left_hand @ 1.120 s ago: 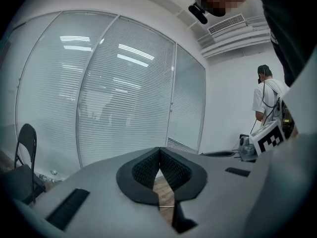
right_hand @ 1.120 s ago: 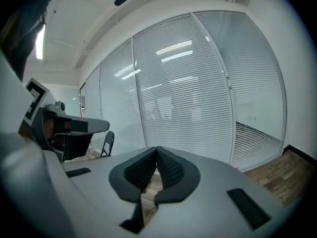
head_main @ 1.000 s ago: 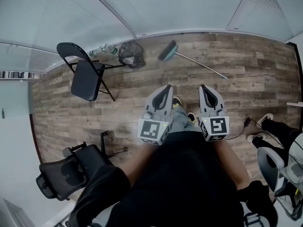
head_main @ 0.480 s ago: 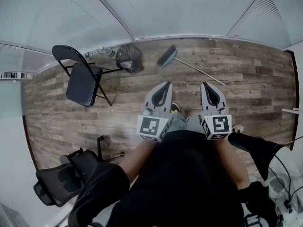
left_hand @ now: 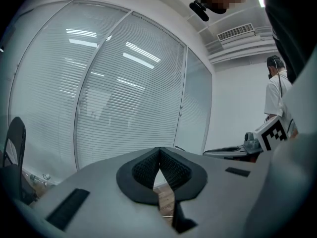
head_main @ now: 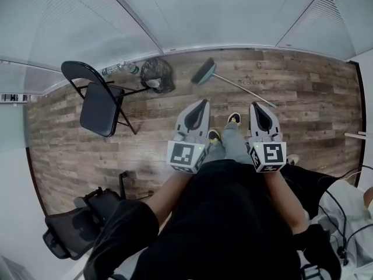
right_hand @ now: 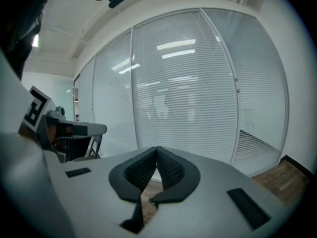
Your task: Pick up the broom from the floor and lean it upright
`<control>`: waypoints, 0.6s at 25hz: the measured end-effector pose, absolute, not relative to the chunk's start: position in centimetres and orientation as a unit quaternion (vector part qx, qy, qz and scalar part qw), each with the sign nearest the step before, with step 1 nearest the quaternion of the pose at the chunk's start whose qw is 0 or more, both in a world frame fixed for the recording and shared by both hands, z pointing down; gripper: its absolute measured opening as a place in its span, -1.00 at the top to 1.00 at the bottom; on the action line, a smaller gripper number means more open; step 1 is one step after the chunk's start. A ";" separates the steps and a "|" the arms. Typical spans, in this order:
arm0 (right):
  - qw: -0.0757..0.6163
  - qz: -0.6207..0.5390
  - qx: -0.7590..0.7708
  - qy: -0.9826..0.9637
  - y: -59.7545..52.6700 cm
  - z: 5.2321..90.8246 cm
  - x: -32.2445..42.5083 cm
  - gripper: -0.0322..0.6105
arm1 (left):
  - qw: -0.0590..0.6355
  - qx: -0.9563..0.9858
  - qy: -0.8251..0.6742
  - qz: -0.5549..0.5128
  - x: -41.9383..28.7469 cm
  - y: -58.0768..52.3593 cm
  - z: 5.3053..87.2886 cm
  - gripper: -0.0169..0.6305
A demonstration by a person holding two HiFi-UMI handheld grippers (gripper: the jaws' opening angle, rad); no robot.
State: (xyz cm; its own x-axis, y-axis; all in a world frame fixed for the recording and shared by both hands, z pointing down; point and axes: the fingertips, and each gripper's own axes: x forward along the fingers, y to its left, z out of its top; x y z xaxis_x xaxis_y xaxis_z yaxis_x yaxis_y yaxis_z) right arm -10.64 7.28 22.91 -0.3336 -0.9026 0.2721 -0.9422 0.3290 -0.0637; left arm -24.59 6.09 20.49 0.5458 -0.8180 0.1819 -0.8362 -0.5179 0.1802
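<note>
**Head view: broom ahead, both claws empty**

My left claw (head_main: 203, 104) is pressed together, nothing in it. The broom (head_main: 239, 87) lies flat on the floor (head_main: 145, 139) beyond both claws, head to the left by the wall (head_main: 233, 16), handle slanting right and toward me. My right claw (head_main: 255, 106), also together and empty, is nearer the handle's end; I'd lead with it.
</note>
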 end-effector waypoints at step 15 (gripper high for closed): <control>0.086 0.104 0.564 -0.815 -0.1 23.0 -8.8 0.86 | 0.114 0.872 -0.474 0.049 -22.5 -1.0 20.0 0.89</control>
State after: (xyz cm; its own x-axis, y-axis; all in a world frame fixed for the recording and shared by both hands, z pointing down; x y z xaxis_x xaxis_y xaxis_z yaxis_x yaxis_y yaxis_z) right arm -8.79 -0.08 23.00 -0.3494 -0.9011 0.2570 -0.9367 0.3427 -0.0718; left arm -22.53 -1.00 19.96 0.5449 -0.8158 0.1939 -0.8382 -0.5240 0.1511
